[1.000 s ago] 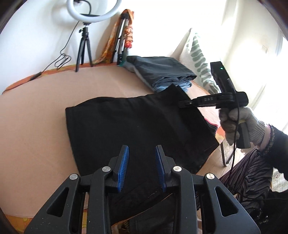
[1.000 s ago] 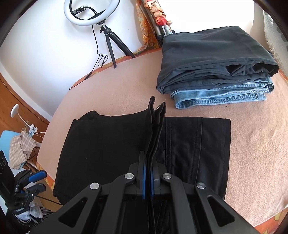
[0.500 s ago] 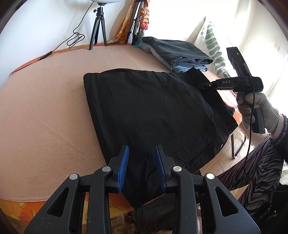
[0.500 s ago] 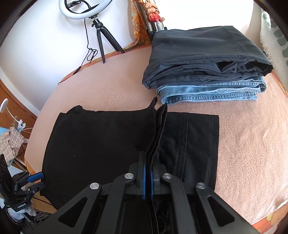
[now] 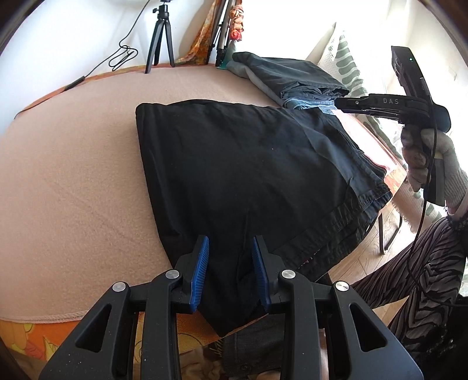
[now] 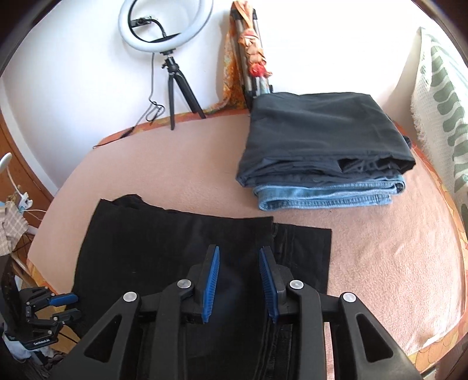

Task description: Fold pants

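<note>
Right gripper jaws have just been opening; the black folded cotton pants were released, nothing pinched. Left gripper is parted, empty, above the pants' near edge. Pants lie flat on the pink blanket-covered counter, long axis nine-to-three, stretching toward twelve from both grippers. Neither is judged clearly nearer.

a white wall is seen behind a table covered by a pink blanket. a ring light on a small tripod is stood at the wall. wooden flooring is lit by strong daylight.
</note>
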Action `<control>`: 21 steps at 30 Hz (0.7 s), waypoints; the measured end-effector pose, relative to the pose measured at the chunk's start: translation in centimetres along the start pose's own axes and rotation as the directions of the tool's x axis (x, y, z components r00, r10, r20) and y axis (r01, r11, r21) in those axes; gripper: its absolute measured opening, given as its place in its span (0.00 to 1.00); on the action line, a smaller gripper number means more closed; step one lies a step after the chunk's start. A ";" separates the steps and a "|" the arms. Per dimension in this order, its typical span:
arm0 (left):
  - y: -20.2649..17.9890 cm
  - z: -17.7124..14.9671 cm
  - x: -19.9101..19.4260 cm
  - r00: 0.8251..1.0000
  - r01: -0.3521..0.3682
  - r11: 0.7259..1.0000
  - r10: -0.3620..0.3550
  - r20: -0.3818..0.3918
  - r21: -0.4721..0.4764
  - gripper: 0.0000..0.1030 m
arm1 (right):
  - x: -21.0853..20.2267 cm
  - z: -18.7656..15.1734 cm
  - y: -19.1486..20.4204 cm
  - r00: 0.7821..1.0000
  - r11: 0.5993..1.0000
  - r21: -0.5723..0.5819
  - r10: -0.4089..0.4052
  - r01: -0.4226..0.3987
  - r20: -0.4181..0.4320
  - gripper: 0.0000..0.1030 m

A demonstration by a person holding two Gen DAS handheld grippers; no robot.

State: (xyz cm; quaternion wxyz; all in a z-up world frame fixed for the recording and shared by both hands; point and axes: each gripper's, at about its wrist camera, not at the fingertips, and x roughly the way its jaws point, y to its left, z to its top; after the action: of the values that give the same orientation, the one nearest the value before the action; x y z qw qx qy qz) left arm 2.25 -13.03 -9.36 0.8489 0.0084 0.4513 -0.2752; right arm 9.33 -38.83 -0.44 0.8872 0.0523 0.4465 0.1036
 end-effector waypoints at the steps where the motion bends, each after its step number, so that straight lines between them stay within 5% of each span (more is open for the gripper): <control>1: 0.2 0.0 -0.1 1.000 0.009 1.000 -0.009 0.005 -0.019 0.28 | 0.2 0.3 1.1 0.999 0.999 -0.023 0.038 -0.038 -0.003 0.30; 7: 1.4 0.0 -1.6 0.998 0.029 0.993 -0.022 0.060 -0.113 0.28 | 3.0 1.5 9.2 0.983 0.964 -0.195 0.169 -0.179 -0.064 0.30; 12: 3.0 -0.2 -2.2 0.995 0.053 0.977 -0.035 0.090 -0.207 0.28 | 7.3 2.1 14.5 0.946 0.922 -0.240 0.264 -0.305 -0.188 0.30; 16: 3.8 -0.4 -1.9 0.995 0.071 0.968 -0.053 0.080 -0.241 0.28 | 10.2 2.5 17.7 0.924 0.898 -0.269 0.280 -0.348 -0.260 0.30; 21: 4.2 -0.6 -1.5 0.995 0.086 0.957 -0.069 0.071 -0.278 0.43 | 13.3 2.6 20.1 0.924 0.899 -0.299 0.227 -0.321 -0.309 0.30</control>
State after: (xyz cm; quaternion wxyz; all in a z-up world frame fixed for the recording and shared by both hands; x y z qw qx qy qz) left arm 3.15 -8.63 -9.52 0.8434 -0.1382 0.4596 -0.2415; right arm 16.38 -16.22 -5.53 0.7907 -0.0548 0.5246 0.3109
